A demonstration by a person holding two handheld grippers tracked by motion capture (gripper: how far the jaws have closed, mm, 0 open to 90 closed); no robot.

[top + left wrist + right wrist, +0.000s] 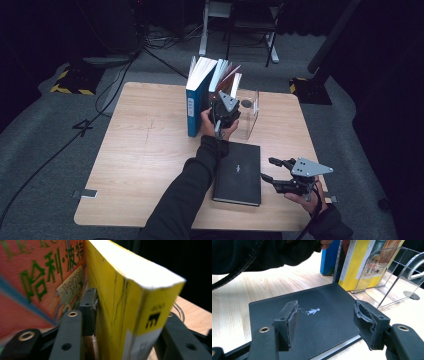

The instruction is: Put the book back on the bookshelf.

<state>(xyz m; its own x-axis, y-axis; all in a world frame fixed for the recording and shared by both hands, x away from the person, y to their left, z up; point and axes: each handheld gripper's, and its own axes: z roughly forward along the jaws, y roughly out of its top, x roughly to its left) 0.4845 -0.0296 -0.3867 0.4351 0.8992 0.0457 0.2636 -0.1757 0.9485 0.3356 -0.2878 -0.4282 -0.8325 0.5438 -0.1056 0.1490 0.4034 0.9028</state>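
Observation:
A row of upright books stands at the back of the wooden table [145, 150], leaning toward a clear acrylic holder [253, 114]. My left gripper [224, 106] reaches into that row. Its jaws straddle a yellow paperback [130, 290] with little room either side, and the left pad [89, 310] lies close against the cover; I read this gripper as open. An orange book with green characters [37, 272] leans just beyond. A black hardcover [238, 172] lies flat near the front. My right gripper [266, 168] hovers open at its right edge, and the black hardcover [319, 325] shows between the jaws.
A tall blue book [193, 107] is the left end of the row. A small dark disc [246, 103] lies inside the acrylic holder. The table's left half is bare wood. Beyond the table, cables and a metal frame [240, 30] stand on the grey floor.

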